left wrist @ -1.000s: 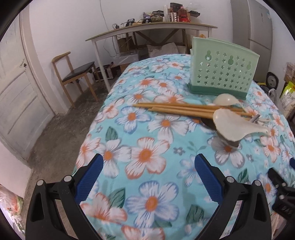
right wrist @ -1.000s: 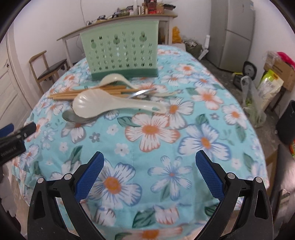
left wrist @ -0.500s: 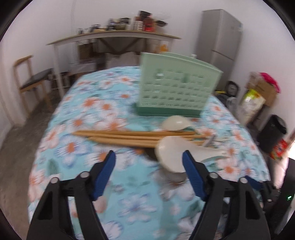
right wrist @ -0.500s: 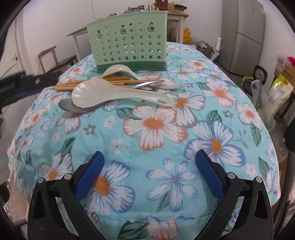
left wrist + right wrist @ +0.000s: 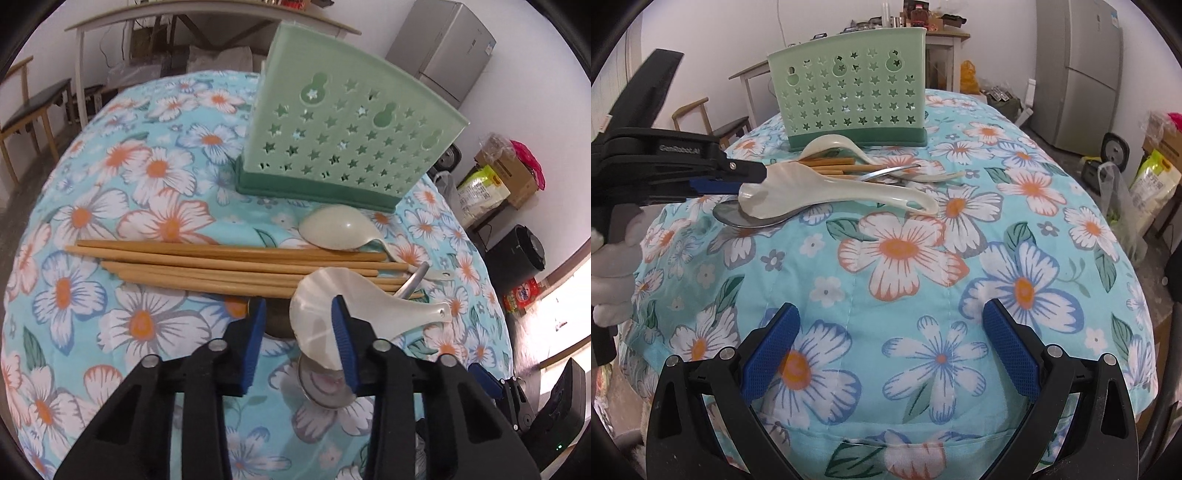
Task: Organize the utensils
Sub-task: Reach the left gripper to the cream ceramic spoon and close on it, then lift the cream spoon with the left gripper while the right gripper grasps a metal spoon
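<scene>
A green perforated utensil holder (image 5: 343, 147) (image 5: 853, 103) stands on the floral table. In front of it lie several wooden chopsticks (image 5: 221, 264), a small cream spoon (image 5: 336, 232), a large pearly rice spoon (image 5: 354, 306) (image 5: 827, 190) and a metal spoon (image 5: 325, 384) (image 5: 746, 218) beneath it. My left gripper (image 5: 297, 325) is open, its fingers either side of the rice spoon's bowl edge; it also shows in the right wrist view (image 5: 735, 181). My right gripper (image 5: 890, 347) is open and empty, over the cloth near the table's front edge.
A floral tablecloth (image 5: 901, 254) covers the round table. Behind stand a wooden side table (image 5: 207, 18), a chair (image 5: 26, 110) and a grey fridge (image 5: 1078, 70). Bags and boxes (image 5: 495, 181) sit on the floor at right.
My left gripper has swung right and moved in over the utensils, narrowing around the rice spoon's bowl. My right gripper has moved slightly closer to the table.
</scene>
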### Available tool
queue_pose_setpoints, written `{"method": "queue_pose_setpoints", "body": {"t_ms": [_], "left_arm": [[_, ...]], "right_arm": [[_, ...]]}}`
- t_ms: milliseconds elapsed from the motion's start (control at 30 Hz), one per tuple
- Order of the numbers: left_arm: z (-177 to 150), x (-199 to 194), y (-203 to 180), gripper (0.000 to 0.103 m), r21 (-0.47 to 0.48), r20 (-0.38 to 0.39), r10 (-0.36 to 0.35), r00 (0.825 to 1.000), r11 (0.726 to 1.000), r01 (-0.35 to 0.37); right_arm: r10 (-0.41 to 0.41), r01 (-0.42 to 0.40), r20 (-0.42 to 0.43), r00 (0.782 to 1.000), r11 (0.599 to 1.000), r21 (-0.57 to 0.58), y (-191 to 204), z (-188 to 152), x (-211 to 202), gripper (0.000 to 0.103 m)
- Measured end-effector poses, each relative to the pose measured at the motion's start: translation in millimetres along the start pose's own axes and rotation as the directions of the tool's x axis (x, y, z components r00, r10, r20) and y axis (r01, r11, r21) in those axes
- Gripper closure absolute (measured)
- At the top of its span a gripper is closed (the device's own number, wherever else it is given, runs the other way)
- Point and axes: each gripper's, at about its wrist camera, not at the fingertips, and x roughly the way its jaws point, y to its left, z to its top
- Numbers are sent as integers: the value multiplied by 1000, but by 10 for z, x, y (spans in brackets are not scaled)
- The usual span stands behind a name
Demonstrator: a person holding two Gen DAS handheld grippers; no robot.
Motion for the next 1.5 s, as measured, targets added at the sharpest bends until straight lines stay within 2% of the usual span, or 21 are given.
{"method": "queue_pose_setpoints", "body": {"t_ms": [200, 333, 433, 567, 700, 933, 1000, 1100, 1233, 1333, 1500], "left_arm": [[6, -67, 69, 74, -30, 1, -133, 991, 991, 133], [-24, 60, 99, 74, -58, -62, -115, 991, 992, 112], [-38, 73, 74, 74, -42, -60, -99, 993, 994, 97], [-70, 101, 11, 85, -8, -58, -56, 997, 998, 56], [-66, 24, 23, 91, -16, -23, -58, 998, 998, 58], [-73, -342, 6, 99, -25, 87, -130, 988, 991, 133], [-85, -504, -6, 101, -26, 130, -165, 978, 985, 170], [-105, -740, -33, 102, -14, 194, -182, 964, 982, 189], [-136, -1141, 49, 102, -11, 292, -212, 933, 974, 225], [-159, -1473, 165, 102, -22, 378, -219, 899, 969, 246], [-174, -1811, 375, 102, -57, 448, -170, 878, 974, 217]], "right_arm": [[-1, 1, 1, 1000, 1000, 2, 2, -1, 1, 8], [1, -1, -1, 1000, 1000, 7, -12, 0, 0, 8], [-2, 2, -2, 1000, 1000, 15, -19, 2, -1, 8], [-15, 15, 3, 1000, 1000, 25, -5, 0, 9, 8], [-20, 20, 6, 1000, 999, 32, -3, 3, 16, 8], [-16, 16, 12, 1000, 999, 29, -5, -11, 8, 8], [-8, 8, 13, 1000, 1000, 26, -15, -13, 1, 8], [-1, 1, 2, 1000, 1000, 11, -15, -13, -20, 8], [6, -6, 19, 1000, 1000, -24, 37, -19, -139, 11], [15, -8, 64, 998, 994, -109, 220, 9, -255, 21], [34, 11, 145, 989, 954, -298, 687, 118, -343, 31]]}}
